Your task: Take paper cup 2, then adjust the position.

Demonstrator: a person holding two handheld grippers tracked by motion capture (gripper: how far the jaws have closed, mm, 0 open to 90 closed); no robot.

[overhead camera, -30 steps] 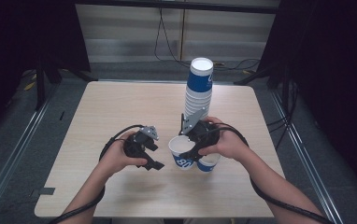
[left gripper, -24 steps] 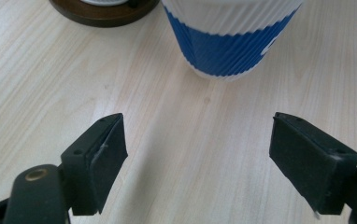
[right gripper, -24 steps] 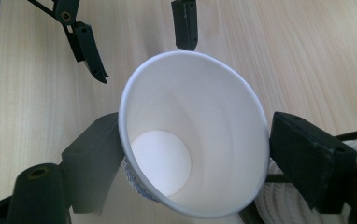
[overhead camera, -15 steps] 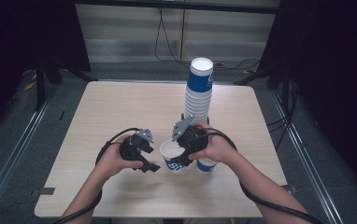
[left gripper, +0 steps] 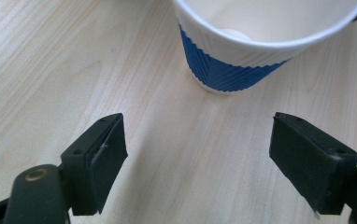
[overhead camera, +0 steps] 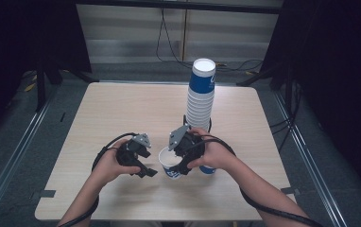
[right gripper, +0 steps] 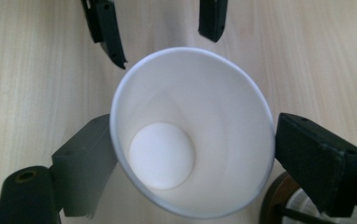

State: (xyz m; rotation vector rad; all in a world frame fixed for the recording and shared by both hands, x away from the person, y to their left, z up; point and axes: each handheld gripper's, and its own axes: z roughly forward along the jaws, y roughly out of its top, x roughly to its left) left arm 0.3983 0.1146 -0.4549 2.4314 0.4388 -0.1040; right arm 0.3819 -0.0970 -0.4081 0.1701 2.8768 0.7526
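A white paper cup [overhead camera: 168, 160] with a blue ribbed sleeve sits upright and empty in my right gripper [overhead camera: 174, 166], just above or on the table's front middle. In the right gripper view the cup [right gripper: 190, 135] lies between the two black jaws, which press on its sides, so the right gripper [right gripper: 190, 158] is shut on it. My left gripper [overhead camera: 146, 163] stands just left of the cup, open and empty. In the left gripper view the cup [left gripper: 242, 56] is a little ahead of the left gripper [left gripper: 195, 158], whose jaws are wide apart.
A tall stack of blue-and-white cups [overhead camera: 201, 94] stands behind the right hand. Another single cup [overhead camera: 208, 169] stands under that hand. The light wooden table [overhead camera: 122, 109] has bare room at the left and back. Cables trail from both grippers.
The right gripper has brought the cup to the left and lower, close to the left gripper. The left hand has hardly moved.
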